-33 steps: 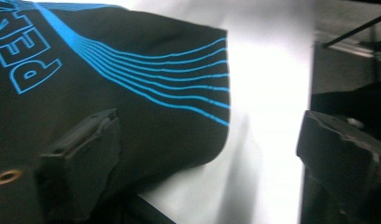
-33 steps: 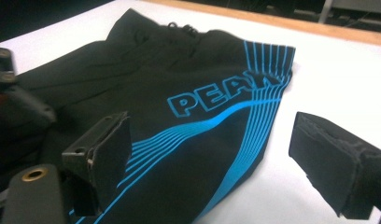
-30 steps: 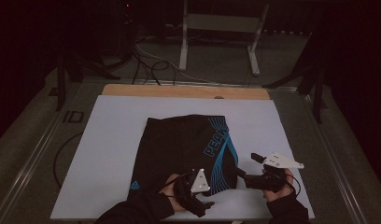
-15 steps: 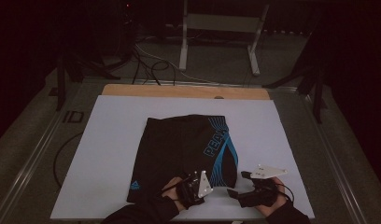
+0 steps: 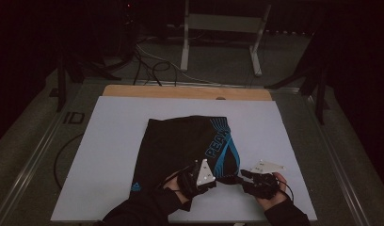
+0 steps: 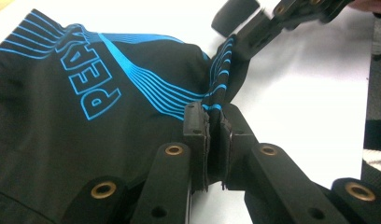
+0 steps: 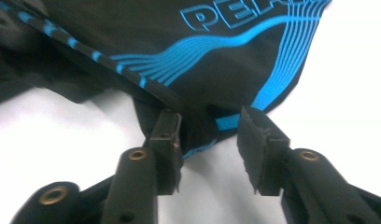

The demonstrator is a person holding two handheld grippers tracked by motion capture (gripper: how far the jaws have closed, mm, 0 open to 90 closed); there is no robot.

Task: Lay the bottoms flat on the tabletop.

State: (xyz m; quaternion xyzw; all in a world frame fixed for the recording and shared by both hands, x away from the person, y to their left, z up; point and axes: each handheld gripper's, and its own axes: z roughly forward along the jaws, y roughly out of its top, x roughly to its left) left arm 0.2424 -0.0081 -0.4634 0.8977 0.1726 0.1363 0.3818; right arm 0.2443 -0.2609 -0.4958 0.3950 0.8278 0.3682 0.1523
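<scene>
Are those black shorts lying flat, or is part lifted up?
Mostly flat on the white table. One corner of the shorts is bunched: the left gripper is shut on it, and the right gripper's open jaws straddle the hem.

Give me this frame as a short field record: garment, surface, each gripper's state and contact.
garment: black shorts with blue stripes and lettering, lying mostly flat
surface: white board on a table, wooden strip along its far edge
left gripper: fingers closed on a pinched-up fold of the hem at the near right corner
right gripper: fingers apart, straddling the hem corner, not yet clamped
hem state: corner lifted and bunched between the two grippers
background: dark floor with cables and a metal stand
</scene>
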